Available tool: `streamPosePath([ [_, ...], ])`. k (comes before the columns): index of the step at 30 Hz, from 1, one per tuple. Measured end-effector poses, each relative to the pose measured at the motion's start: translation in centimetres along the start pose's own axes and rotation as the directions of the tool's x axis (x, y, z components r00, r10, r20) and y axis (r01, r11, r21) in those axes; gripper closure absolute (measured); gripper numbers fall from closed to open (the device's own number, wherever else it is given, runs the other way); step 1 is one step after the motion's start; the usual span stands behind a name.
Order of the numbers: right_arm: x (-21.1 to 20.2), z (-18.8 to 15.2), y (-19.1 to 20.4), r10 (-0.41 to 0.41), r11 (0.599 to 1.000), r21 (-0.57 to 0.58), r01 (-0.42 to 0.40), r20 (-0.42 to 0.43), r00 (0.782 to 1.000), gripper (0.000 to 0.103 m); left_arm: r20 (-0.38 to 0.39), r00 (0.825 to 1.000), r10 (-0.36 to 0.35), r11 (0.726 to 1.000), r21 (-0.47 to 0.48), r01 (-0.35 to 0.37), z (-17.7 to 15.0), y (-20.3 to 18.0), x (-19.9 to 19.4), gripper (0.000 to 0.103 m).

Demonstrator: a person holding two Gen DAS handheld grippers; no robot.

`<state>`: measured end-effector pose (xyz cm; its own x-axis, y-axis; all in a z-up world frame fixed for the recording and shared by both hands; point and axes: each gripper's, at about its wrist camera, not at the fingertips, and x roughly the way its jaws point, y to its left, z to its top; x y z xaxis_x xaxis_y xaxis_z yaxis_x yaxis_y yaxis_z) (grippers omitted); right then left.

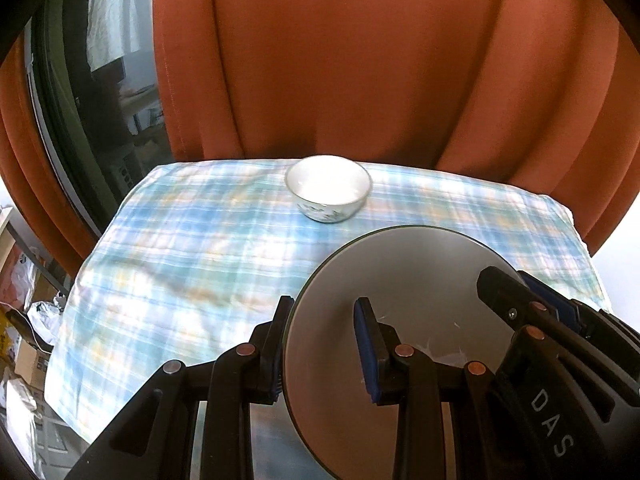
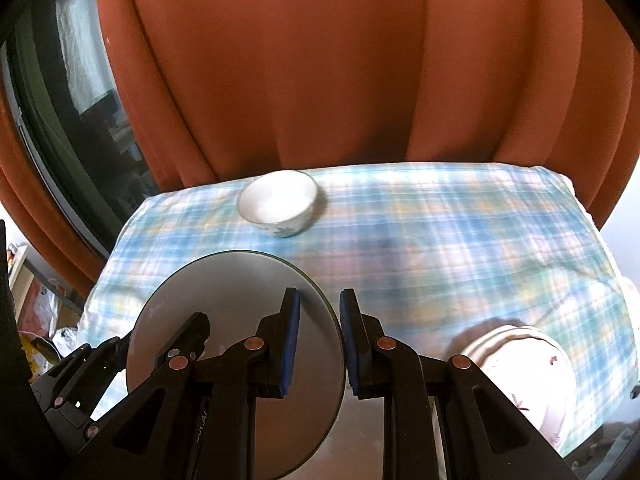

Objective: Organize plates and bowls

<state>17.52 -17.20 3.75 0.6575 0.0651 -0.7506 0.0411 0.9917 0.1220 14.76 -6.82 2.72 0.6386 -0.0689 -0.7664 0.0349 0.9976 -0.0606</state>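
A grey plate (image 1: 416,280) is held above the checked blue tablecloth (image 1: 192,248) by both grippers. My left gripper (image 1: 324,344) straddles the plate's left rim, one pad under and one on top. My right gripper (image 2: 319,340) straddles its right rim (image 2: 240,288); it also shows in the left wrist view (image 1: 520,300). A small white bowl with a flower pattern (image 1: 328,188) stands at the table's far edge, seen too in the right wrist view (image 2: 278,202). A white patterned plate stack (image 2: 532,364) lies at the near right.
An orange curtain (image 1: 360,60) hangs right behind the table. A dark window (image 1: 100,100) is at the left. Bags and boxes (image 1: 24,320) lie on the floor left of the table.
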Motion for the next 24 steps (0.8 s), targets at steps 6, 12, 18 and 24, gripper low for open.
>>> streamPosePath([
  [6,-1.1,-1.6,-2.8,-0.002,1.0,0.002,0.002,-0.008,1.0,0.079,-0.015,1.0,-0.01,1.0,-0.004,0.009,-1.8,-2.3,-0.4,0.074],
  [12,-0.7,-3.3,-4.3,0.006,1.0,0.005,-0.005,-0.041,0.999,0.079,-0.055,0.998,-0.007,1.0,-0.006,0.007,-3.9,-3.3,0.2,0.074],
  [18,0.2,-5.0,-5.1,0.002,1.0,0.005,-0.002,-0.094,0.996,0.079,-0.101,0.995,-0.008,1.0,-0.009,0.008,-5.8,-3.7,1.3,0.074],
  [24,1.5,-6.5,-5.7,0.002,1.0,0.011,0.0,-0.145,0.99,0.079,-0.133,0.991,0.001,1.0,0.0,-0.001,-7.0,-3.9,2.2,0.074],
])
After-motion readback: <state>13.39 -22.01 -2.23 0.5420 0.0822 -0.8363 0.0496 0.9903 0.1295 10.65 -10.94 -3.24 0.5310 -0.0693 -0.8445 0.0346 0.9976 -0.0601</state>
